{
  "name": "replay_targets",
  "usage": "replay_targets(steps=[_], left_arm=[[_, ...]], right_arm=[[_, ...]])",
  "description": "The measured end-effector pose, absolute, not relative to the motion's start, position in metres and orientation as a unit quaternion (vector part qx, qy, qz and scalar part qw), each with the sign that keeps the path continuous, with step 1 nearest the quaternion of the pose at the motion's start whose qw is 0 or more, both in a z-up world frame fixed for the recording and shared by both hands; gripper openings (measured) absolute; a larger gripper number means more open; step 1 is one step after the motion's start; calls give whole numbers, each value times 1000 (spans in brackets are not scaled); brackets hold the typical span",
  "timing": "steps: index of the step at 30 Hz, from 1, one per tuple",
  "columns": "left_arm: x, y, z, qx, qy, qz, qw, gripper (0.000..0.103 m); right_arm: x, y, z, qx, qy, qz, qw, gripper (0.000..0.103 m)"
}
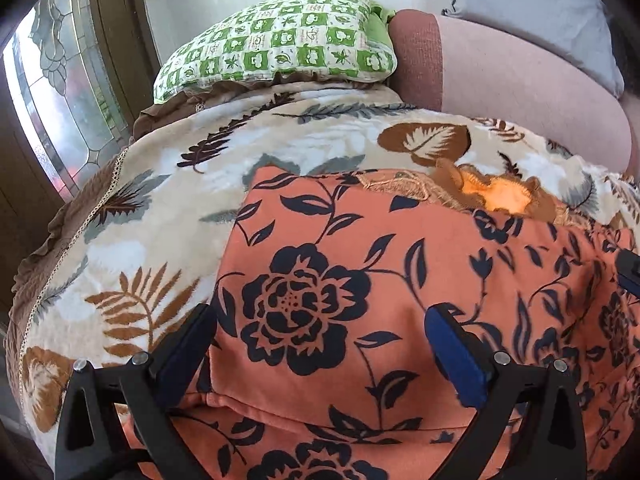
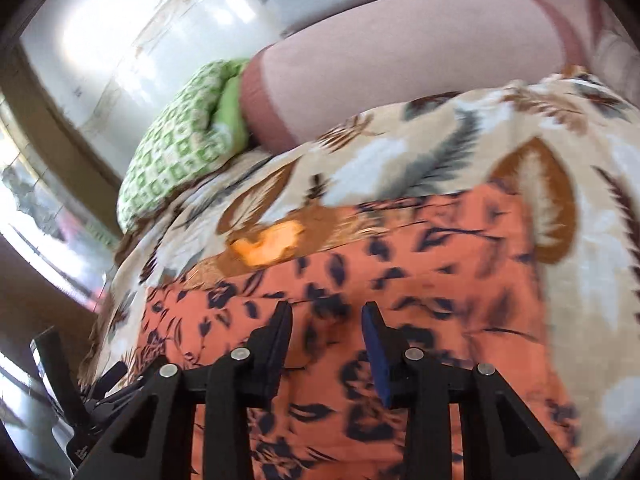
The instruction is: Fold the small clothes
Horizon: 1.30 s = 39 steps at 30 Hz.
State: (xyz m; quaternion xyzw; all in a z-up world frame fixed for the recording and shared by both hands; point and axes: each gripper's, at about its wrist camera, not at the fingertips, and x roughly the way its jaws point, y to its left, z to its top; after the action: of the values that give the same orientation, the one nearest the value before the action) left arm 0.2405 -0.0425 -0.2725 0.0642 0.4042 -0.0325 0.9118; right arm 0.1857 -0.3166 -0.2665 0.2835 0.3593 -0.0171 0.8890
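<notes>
Both tilt downward over the orange dress (image 1: 340, 280): left gripper (image 1: 320, 332) spread wide, empty; right gripper (image 2: 326, 328) narrowed, gripping nothing, pillow (image 2: 180, 140) at ten o'clock.

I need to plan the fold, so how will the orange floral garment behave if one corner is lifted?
The orange floral garment is probably floppy: it lies flat with soft creases on the leaf-print blanket. It looks thin and light, so a lifted corner would likely drape and drag the rest along.
</notes>
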Motion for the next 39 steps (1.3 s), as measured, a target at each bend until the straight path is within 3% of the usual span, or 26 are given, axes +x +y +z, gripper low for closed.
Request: replay_targets(steps=[8,14,21,25,32,34,39], left_arm=[[254,-55,-289,80,432,-31,898,103],[250,-54,-284,79,422,-27,903,103],[249,-58,-291,85,445,-24,891,103],[250,-56,-293,72,443,-23,893,103],[251,-54,-293,59,447,-26,892,103],[250,-51,-293,54,447,-31,892,103],[220,-37,-274,31,450,-59,890,103]], right_arm=[[218,-306,-309,323,389,15,863,38],[201,-324,-284,331,346,-19,878,39],[190,-327,-282,326,373,-35,868,39],[189,-325,-301,316,434,-51,842,39],[155,-326,-276,298,393,-55,868,40],[151,-330,-286,296,419,-69,856,52],[129,-338,-287,317,403,-82,855,51]])
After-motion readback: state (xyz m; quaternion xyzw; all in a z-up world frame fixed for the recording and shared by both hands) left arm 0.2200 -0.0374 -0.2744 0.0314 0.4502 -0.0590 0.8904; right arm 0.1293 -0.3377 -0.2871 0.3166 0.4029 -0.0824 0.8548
